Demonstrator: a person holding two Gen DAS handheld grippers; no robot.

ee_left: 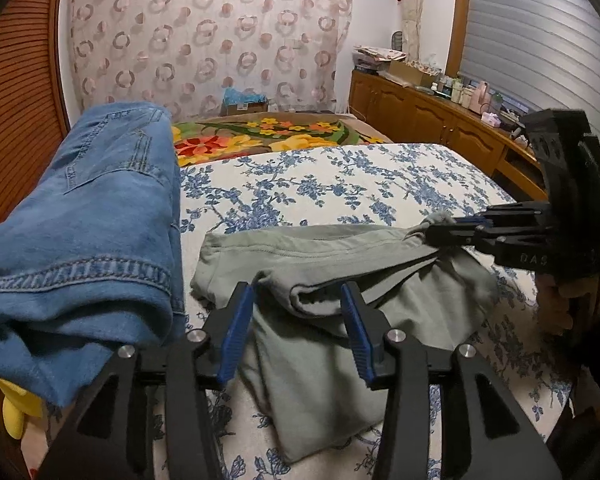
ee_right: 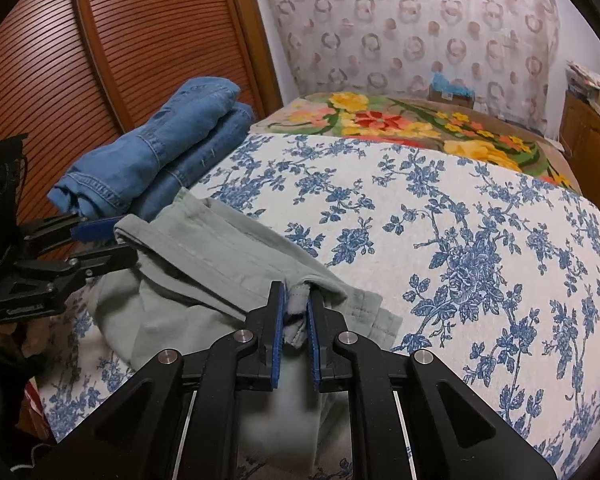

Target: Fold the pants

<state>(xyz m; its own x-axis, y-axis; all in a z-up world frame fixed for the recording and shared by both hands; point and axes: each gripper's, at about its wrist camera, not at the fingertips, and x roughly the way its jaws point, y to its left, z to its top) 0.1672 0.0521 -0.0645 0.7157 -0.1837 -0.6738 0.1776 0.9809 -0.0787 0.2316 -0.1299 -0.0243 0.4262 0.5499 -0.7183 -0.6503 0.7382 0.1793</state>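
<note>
Grey-green pants (ee_left: 340, 276) lie partly folded on the blue-flowered bedspread (ee_left: 340, 184). My left gripper (ee_left: 298, 312) is open, its blue pads either side of a rolled fold of the pants, not clamping it. My right gripper (ee_left: 444, 226) comes in from the right, shut on a corner of the pants and lifting it a little. In the right wrist view the right gripper (ee_right: 297, 304) pinches a hem of the pants (ee_right: 204, 252), and the left gripper (ee_right: 104, 236) is open at the far left by the pants' edge.
Folded blue jeans (ee_left: 88, 208) are stacked at the left of the bed, also in the right wrist view (ee_right: 156, 152). A flowered blanket (ee_left: 260, 136) lies at the far end. A wooden slatted door (ee_right: 140, 40) is at the left and a cluttered wooden cabinet (ee_left: 428, 108) at the right.
</note>
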